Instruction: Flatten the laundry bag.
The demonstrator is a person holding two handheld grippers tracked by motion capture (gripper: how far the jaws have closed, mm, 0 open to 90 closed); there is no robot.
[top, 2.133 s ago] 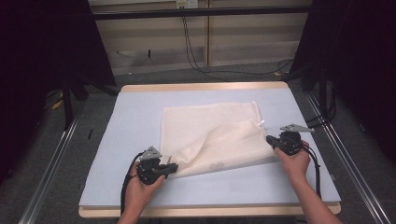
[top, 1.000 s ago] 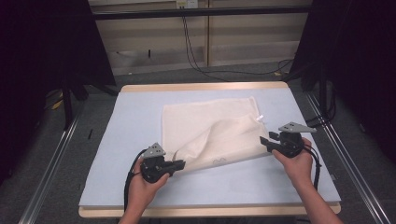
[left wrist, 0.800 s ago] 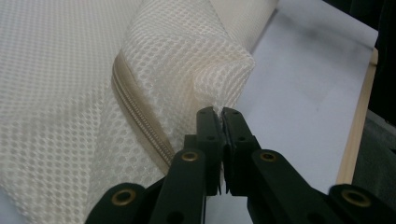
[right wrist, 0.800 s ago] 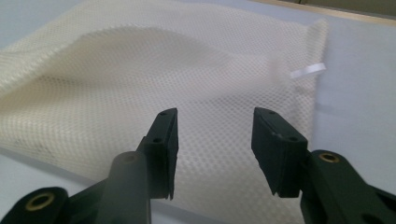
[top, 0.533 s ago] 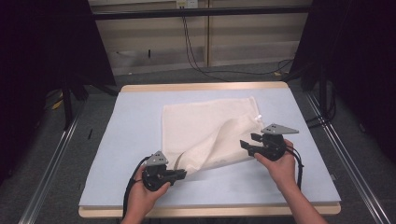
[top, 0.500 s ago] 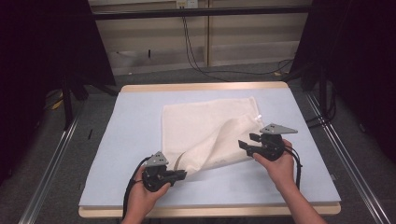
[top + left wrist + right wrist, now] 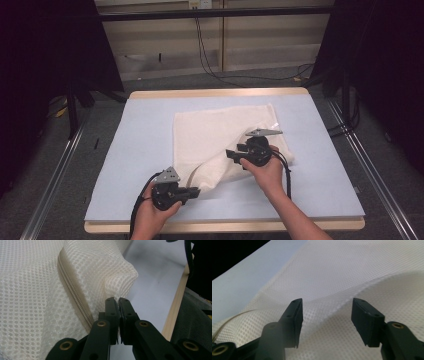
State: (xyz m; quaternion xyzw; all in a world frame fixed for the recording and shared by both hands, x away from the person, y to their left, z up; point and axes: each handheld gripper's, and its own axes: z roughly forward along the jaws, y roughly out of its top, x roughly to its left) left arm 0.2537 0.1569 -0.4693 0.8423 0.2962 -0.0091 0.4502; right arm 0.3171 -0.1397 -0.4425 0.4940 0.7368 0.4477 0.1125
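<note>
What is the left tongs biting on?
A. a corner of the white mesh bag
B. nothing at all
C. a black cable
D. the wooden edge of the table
A: in the left gripper view the left tongs are shut on a bunched corner of the mesh bag, right beside its zipper; the high view shows that corner lifted off the table.

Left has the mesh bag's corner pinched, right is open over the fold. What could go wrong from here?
1. The left gripper pinches only a small tip of the mesh bag corner beside the zipper; a pull may slip it free.
2. The right gripper has just been closing, its jaws apart above the raised fold, not pressing it; it may grab several layers or none.
3. Open-weave mesh could snag on jaw edges.
</note>
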